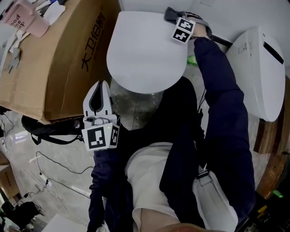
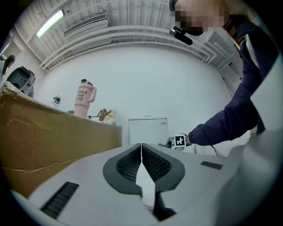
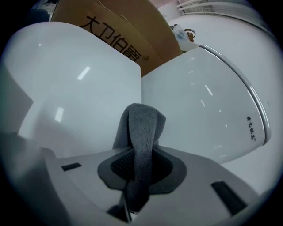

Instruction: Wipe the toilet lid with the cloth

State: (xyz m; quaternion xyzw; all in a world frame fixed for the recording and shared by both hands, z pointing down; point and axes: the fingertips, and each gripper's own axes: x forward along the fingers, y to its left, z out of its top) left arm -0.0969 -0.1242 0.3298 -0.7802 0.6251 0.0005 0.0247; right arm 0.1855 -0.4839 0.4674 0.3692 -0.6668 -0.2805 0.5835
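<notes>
The white oval toilet lid (image 1: 145,50) lies closed in front of me. At its far right rim my right gripper (image 1: 174,17) is shut on a grey cloth (image 1: 167,12). In the right gripper view the cloth (image 3: 142,123) stands folded up out of the jaws of that gripper (image 3: 140,154), close to the glossy lid (image 3: 208,101) and the white cistern (image 3: 79,84). I cannot tell whether the cloth touches either. My left gripper (image 1: 99,88) is held near my body, short of the lid's near rim, shut on nothing (image 2: 141,148).
A big cardboard box (image 1: 59,59) stands left of the toilet, with a pink cup (image 1: 25,20) on it. A second white toilet unit (image 1: 260,68) sits at the right. A black strap and cables (image 1: 50,129) lie on the floor at the left.
</notes>
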